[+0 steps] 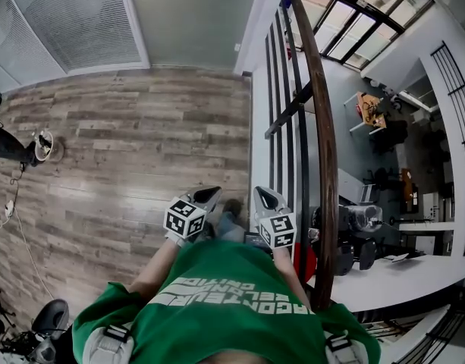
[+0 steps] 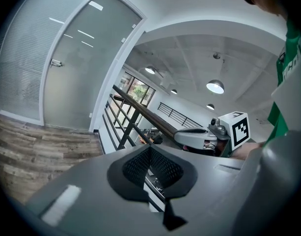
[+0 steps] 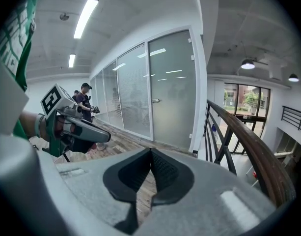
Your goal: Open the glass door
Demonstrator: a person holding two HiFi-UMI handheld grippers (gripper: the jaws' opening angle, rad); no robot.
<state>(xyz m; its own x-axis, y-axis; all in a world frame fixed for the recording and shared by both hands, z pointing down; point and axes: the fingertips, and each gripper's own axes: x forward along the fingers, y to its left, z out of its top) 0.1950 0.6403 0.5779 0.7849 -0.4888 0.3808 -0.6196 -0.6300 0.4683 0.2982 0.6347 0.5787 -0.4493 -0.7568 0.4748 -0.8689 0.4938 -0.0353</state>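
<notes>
Green shirt (image 1: 224, 294) lettering — not legible

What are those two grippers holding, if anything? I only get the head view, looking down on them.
Observer: Nothing. In its own view the left gripper has its jaws together, with nothing between them.
Operator: And the other one?
Observer: The right gripper is the same in its view: jaws together and empty.
Operator: Is anybody else around?
Observer: Yes. The right gripper view shows a person standing far off along the glass wall, to the left of the glass door, which is shut.
</notes>
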